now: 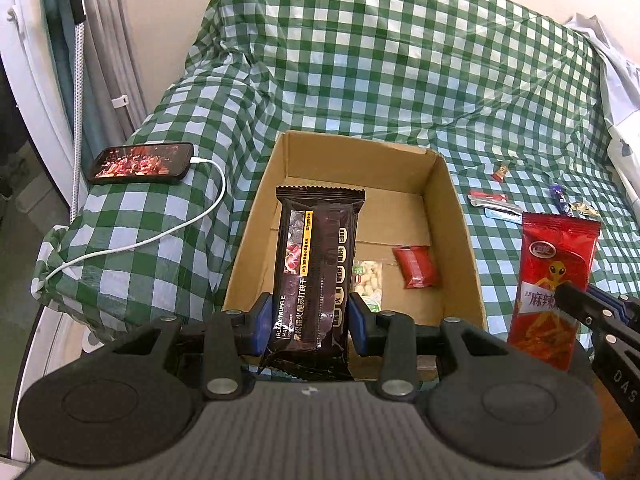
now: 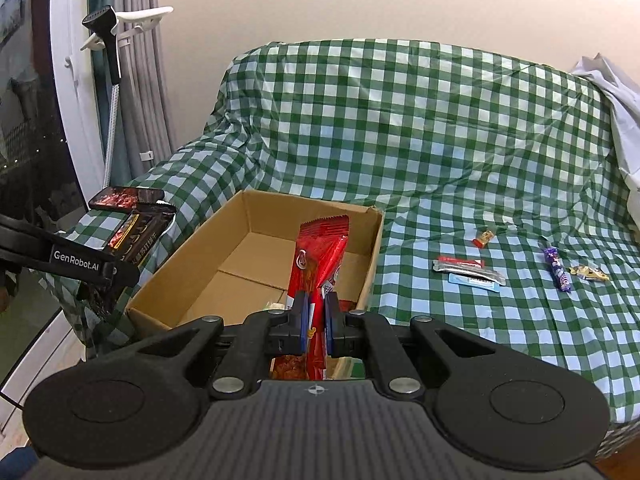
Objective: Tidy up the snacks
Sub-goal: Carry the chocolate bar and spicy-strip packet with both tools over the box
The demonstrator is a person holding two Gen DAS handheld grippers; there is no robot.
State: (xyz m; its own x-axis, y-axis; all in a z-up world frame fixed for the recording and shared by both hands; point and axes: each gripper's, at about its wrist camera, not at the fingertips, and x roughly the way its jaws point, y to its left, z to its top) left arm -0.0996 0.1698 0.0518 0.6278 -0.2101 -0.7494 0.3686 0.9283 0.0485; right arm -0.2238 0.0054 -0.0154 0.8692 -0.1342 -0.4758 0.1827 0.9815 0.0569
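Observation:
My left gripper [image 1: 310, 320] is shut on a long black cracker pack [image 1: 316, 264] and holds it above the open cardboard box [image 1: 460, 216]. In the box lie a small red packet [image 1: 416, 266] and a clear bag of white pieces [image 1: 370, 280]. My right gripper [image 2: 316, 320] is shut on a red spicy-snack bag [image 2: 320, 264], upright over the near edge of the box [image 2: 374, 256]. The red bag also shows in the left wrist view [image 1: 554, 280], right of the box. The black pack also shows in the right wrist view [image 2: 136, 240].
Loose snacks lie on the green checked cloth [image 2: 440, 140] right of the box: a silver-red bar [image 2: 468, 270], a purple stick [image 2: 558, 270], small candies [image 2: 484, 237]. A phone [image 1: 142, 163] on a white cable sits left of the box. A wall and curtains stand at left.

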